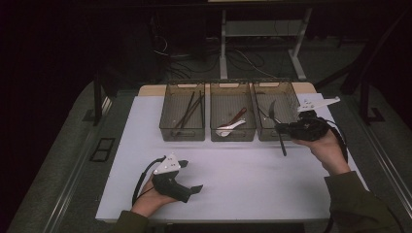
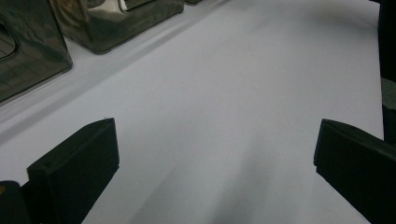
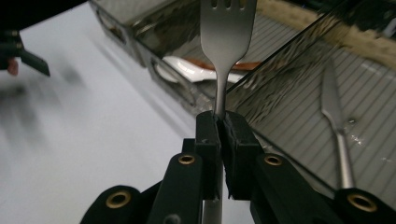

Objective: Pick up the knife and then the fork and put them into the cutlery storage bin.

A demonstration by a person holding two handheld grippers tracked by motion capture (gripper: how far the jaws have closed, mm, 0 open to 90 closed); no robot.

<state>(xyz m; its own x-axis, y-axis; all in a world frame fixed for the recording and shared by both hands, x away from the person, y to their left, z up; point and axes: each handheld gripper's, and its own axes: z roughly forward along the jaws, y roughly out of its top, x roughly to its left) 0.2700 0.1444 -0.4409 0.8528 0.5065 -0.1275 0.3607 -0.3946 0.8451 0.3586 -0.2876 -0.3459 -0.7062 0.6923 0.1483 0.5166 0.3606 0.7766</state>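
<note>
On the left side of the white table (image 1: 233,179), the left gripper (image 1: 197,188) rests low with its black jaws wide apart and nothing between them. It is well away from the work, so it is not much of a worry.

Farther right stand three see-through plastic bins in a row. The first bin (image 1: 182,133) has dark chopsticks (image 1: 190,112), the middle bin (image 1: 233,134) has a white spoon (image 1: 230,128), and the right bin (image 1: 272,134) has a silver knife (image 3: 337,122).

Above that last bin, the right gripper (image 3: 221,122) squeezes the thin neck of a shiny silver metal fork (image 3: 226,32). That neck is smooth, so the fork could slip or swing. It might bump the bin wall, or drop on the table outside.
</note>
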